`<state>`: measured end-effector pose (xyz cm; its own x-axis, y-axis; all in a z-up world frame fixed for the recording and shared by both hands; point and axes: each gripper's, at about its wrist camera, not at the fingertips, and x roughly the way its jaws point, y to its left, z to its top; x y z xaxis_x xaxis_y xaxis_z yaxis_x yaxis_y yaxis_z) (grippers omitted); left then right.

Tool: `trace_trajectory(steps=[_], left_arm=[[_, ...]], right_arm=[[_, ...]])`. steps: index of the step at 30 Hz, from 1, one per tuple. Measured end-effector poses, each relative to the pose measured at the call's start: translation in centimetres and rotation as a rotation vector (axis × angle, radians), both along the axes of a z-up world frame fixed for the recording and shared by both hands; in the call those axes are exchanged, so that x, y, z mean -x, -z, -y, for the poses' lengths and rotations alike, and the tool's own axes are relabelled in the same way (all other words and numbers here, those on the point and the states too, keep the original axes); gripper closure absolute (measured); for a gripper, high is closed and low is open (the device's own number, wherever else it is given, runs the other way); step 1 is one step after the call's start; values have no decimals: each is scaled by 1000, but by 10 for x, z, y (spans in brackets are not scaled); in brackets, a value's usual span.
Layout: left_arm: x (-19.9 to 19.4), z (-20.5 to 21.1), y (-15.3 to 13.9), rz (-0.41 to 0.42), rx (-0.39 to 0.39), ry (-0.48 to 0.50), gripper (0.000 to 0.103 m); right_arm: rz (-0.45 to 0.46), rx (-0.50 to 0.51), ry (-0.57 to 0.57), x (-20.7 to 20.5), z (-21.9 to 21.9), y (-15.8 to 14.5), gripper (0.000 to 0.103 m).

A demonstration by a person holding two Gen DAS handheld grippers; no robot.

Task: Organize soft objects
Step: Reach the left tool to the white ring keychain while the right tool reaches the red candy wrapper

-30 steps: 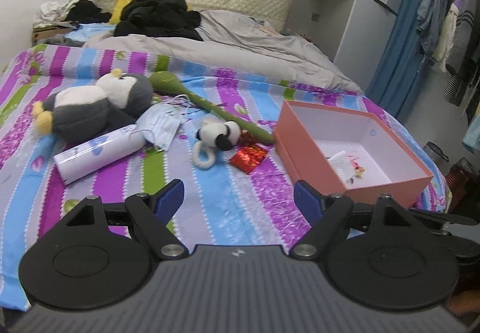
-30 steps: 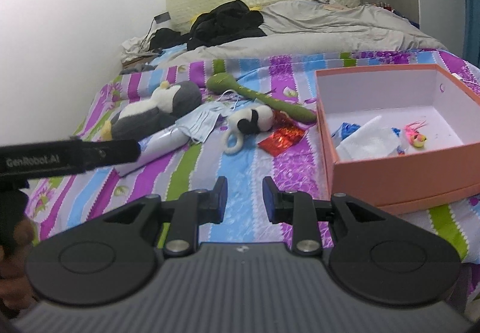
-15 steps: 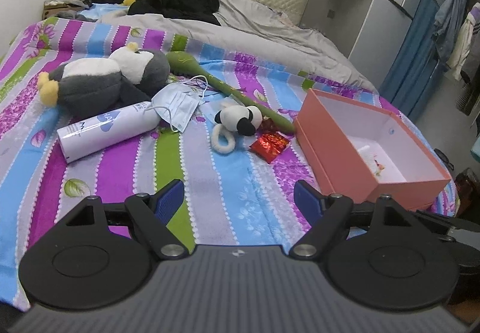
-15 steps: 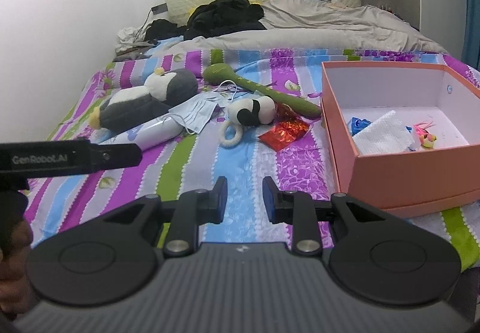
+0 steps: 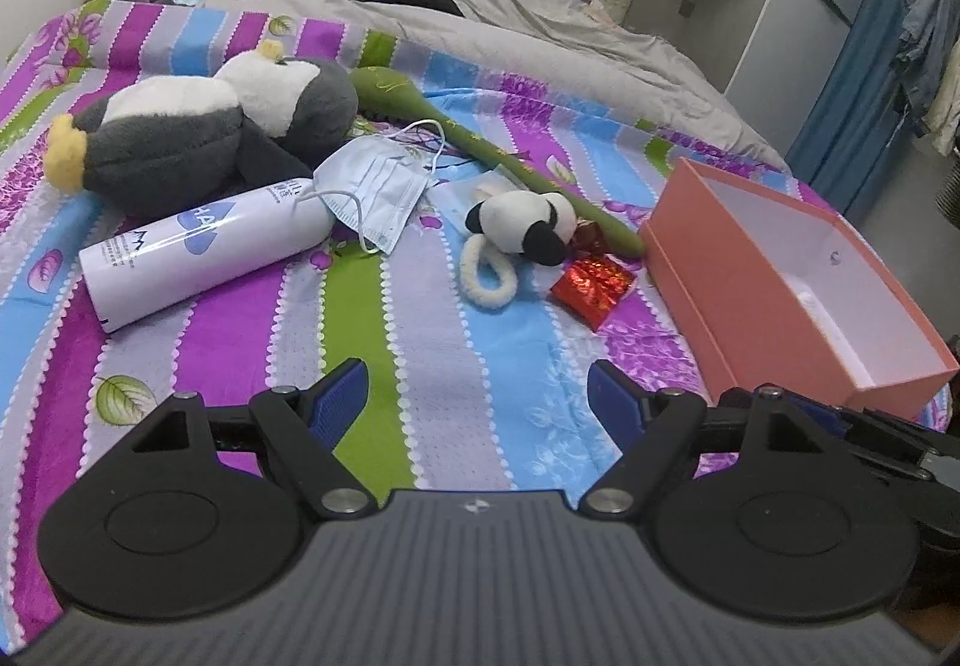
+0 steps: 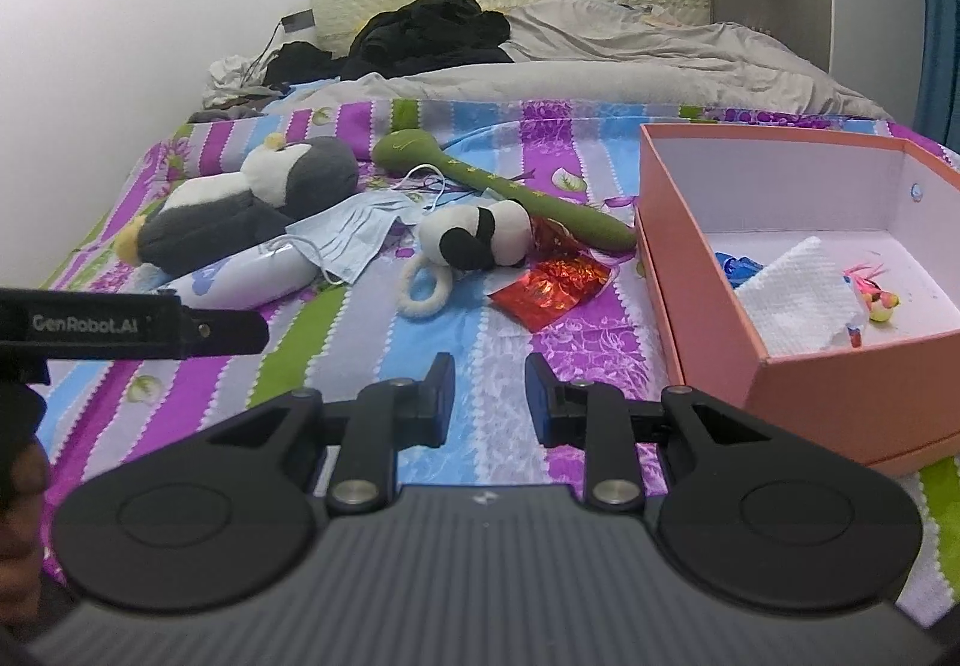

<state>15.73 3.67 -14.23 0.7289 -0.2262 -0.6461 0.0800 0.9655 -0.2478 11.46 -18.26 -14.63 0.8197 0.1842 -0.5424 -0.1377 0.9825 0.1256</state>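
- Left wrist view: our left gripper (image 5: 474, 396) has its jaws spread wide, nothing between them, hanging over bare striped bedspread (image 5: 420, 318).
- Ahead of it lie the soft things: big grey-and-white plush penguin (image 5: 198, 126) at far left, small white-and-black plush panda with a looped fleece ring (image 5: 516, 234) in the middle, pale blue pleated face mask (image 5: 378, 189) between them, long green plush stem (image 5: 480, 150) running behind the panda toward the box.
- Non-soft clutter mixed in: white cylindrical bottle (image 5: 204, 252) touching the penguin with the mask draped on its end, red foil wrapper (image 5: 594, 285) just beside the panda.
- Open salmon-pink cardboard box (image 5: 780, 306) sits at right, apart from the pile.
- Risk, as we judge it: mask ear loops lie over the stem and the bottle, so lifting either could drag a neighbour along.
- Right wrist view: our right gripper (image 6: 489, 396) has its jaws only narrowly apart, holding nothing, over the bedspread short of the panda (image 6: 474, 237).
- That gap looks too tight for the panda body; we'd likely shove it, or catch the foil wrapper (image 6: 549, 285) that touches it.
- Box (image 6: 690, 270) already holds a white tissue (image 6: 792, 300), blue scrap and small pink toy; a careless drop could tip plush over the near wall.
- Left gripper's body crosses this view at left; the two tools could collide if both go for the panda.
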Motion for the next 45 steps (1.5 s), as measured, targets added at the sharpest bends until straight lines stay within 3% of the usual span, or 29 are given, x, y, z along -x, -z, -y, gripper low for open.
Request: trace_trajectory(steps=[8,15,21,30,40,45], left_arm=[[-31,-4,25,-34,-20,-11,20],[-49,-1,28,-27,-56,-2,20],[-63,-3,35,-41,-42,4,21],[-81,-1,48,-77,-58,3,29],[-106,-2,69,-139,-20,-34,38],[-121,-5,72,-172,28,-70,40]], right_arm=[[27,35,15,-23,-7,21,74],[72,52,55,-47,-7,34,74],[109,107,75,-64,-12,44,74],[112,142,107,-85,-7,60,74],[81,164,156,-106,-5,88,74],[90,164,152,-114,-6,89,67]])
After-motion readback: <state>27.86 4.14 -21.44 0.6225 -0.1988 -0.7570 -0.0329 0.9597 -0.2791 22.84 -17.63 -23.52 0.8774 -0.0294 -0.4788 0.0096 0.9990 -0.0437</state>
